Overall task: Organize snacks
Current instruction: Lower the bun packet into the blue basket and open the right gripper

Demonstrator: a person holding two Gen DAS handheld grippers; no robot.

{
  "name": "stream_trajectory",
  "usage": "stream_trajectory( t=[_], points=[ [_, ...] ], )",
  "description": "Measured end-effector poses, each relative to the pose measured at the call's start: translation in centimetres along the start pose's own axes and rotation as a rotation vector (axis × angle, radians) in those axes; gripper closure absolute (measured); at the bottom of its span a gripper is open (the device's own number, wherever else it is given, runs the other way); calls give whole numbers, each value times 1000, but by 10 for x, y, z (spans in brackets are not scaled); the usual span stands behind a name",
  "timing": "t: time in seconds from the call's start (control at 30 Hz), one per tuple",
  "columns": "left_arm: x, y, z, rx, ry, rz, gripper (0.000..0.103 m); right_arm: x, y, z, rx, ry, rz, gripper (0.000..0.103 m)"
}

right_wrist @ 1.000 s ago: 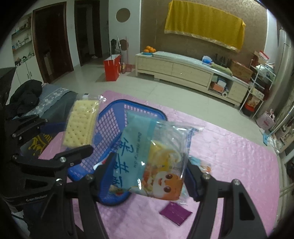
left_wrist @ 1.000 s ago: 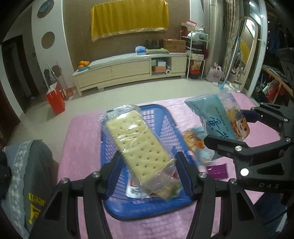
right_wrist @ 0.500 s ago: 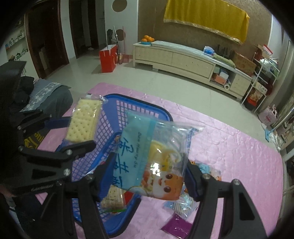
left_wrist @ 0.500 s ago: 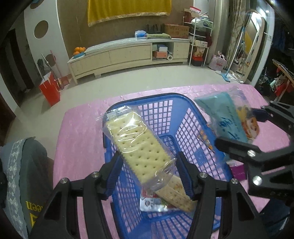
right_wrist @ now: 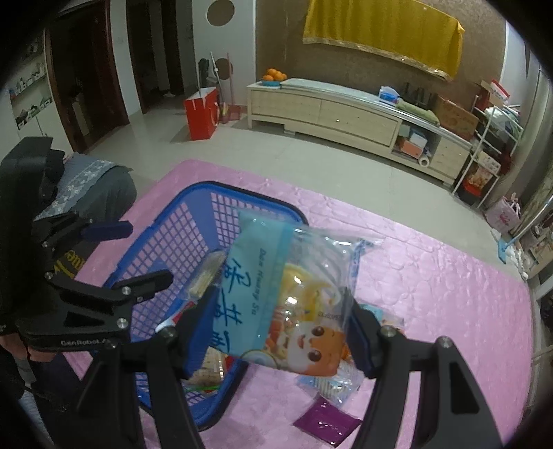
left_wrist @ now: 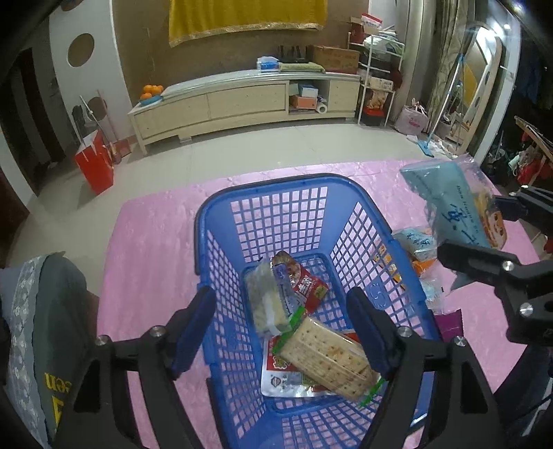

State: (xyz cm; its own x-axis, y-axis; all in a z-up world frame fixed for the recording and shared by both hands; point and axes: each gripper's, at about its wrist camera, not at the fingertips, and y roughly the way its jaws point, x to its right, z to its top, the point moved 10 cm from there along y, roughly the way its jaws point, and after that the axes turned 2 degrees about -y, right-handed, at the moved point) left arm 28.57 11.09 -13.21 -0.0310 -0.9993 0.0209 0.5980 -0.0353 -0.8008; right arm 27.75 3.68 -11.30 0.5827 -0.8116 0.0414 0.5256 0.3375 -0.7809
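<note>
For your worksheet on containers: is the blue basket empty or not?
Not empty. The basket holds a cracker pack and red packets.

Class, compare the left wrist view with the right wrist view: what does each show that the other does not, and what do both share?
Only the left wrist view shows the basket's floor: a clear-wrapped cracker packet, a red snack pouch, and the left gripper above them with nothing between its opening jaws.

Only the right wrist view shows the right gripper clamped on the blue cartoon-printed snack bag head-on, plus dark wooden doorways.

Both show the blue plastic lattice basket, pink tablecloth, purple sachet and yellow wall cloth.
</note>
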Motion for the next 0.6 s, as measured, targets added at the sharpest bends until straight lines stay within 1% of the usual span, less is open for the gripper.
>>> stream_trajectory(
  t=[0.07, 0.2, 0.27, 0.33, 0.47, 0.53, 0.6],
  points=[
    [-1, -6, -2, 5, -9, -4, 27, -4, -1, 2, 4, -7, 12, 32],
    [-11, -18, -3, 18, -32, 17, 27, -19, -4, 6, 14, -32, 35, 32],
    [-18, -24, -2, 29, -45, 32, 27, -25, -4, 8, 17, -37, 45, 32],
    [-24, -29, 1, 50, -59, 26, 27, -30, -2, 9, 15, -38, 53, 32],
    [-37, -30, -1, 51, -106, 5, 27, -38, 7, 12, 5, -68, 48, 32],
    [-47, -28, -3, 50, -120, 20, 27, -41, 12, 10, -3, -70, 50, 32],
    [-50, -27, -5, 49, -115, 28, 27, -43, 17, 10, -12, -71, 49, 32]
  ],
)
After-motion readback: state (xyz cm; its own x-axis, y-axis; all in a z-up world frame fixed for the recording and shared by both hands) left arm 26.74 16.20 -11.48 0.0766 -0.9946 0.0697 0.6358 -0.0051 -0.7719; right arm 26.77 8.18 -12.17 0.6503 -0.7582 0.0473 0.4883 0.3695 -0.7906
